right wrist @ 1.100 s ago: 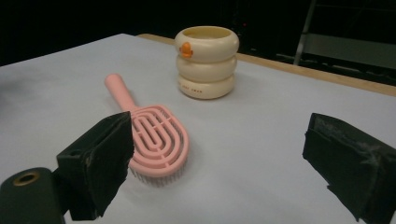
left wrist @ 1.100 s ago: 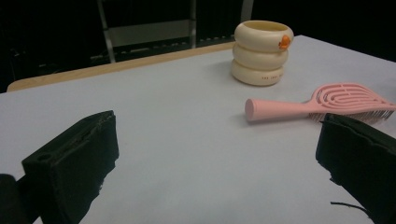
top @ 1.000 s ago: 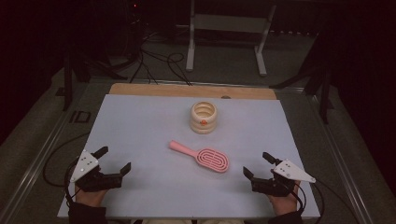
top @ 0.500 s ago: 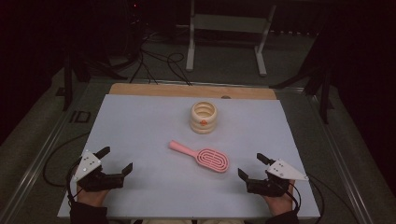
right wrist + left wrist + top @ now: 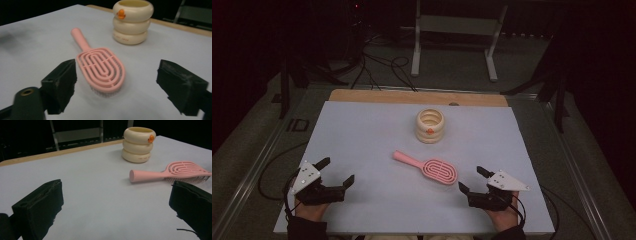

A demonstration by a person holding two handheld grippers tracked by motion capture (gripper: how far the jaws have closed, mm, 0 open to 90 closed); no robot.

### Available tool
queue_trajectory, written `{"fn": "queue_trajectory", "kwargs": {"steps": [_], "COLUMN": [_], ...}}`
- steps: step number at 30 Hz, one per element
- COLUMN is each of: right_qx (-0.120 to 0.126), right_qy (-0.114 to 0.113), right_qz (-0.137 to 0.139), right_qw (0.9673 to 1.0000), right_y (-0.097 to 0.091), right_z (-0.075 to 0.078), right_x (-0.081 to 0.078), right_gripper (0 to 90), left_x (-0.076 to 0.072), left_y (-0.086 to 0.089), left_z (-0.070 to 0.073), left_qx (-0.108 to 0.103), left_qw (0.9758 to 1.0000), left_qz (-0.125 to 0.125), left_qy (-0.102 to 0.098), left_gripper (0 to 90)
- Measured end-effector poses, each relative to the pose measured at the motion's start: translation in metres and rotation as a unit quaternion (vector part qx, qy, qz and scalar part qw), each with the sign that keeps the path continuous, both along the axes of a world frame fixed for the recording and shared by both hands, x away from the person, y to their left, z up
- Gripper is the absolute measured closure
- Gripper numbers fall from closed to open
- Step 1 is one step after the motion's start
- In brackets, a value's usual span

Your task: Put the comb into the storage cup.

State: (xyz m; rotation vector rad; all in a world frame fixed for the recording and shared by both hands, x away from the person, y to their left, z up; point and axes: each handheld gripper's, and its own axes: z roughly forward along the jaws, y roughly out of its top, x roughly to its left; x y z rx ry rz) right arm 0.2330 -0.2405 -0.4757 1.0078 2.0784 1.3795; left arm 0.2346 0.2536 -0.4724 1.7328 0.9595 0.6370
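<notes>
Right gripper (image 5: 472, 181), held in a hand (image 5: 502, 217) at the near right edge of the counter (image 5: 362, 130): it lies low and nearly level, aimed at the broad end of the pink plastic hairbrush (image 5: 427, 167). Its black, blocky fingers (image 5: 61, 82) have just been closing slightly yet stand wide apart, with nothing between them; the brush head lies just ahead of them, untouched.

Left gripper (image 5: 337, 172), in a hand (image 5: 309, 210) at the near left edge: low and level, angled toward the counter's middle, black fingers (image 5: 40, 208) spread wide and empty, well apart from the brush.

The hairbrush lies flat near the counter's centre, bristles down, its oval back ribbed with concentric open loops and its smooth round handle pointing away from the right gripper. Behind it stands a cream, glossy cup (image 5: 430, 125) shaped like three stacked rings, bearing a small orange mark. The counter's surface is a matt, pale sheet.
</notes>
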Motion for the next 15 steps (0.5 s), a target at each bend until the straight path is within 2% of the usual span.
{"fn": "queue_trajectory", "kwargs": {"steps": [9,15], "right_qx": [-0.011,-0.016], "right_qy": [0.006,0.010], "right_qz": [0.010,0.027], "right_qw": [0.9999,0.9994], "right_y": [0.017,0.029], "right_z": [-0.004,-0.007], "right_x": [0.000,-0.001], "right_gripper": [27.2,33.2], "left_x": [-0.001,-0.001], "left_y": [0.000,0.000], "left_z": [0.000,0.001], "left_qx": [-0.001,-0.002], "left_qw": [1.0000,1.0000], "left_qz": [0.000,0.000], "left_qy": [-0.001,-0.002], "left_gripper": [0.3,0.3]}}
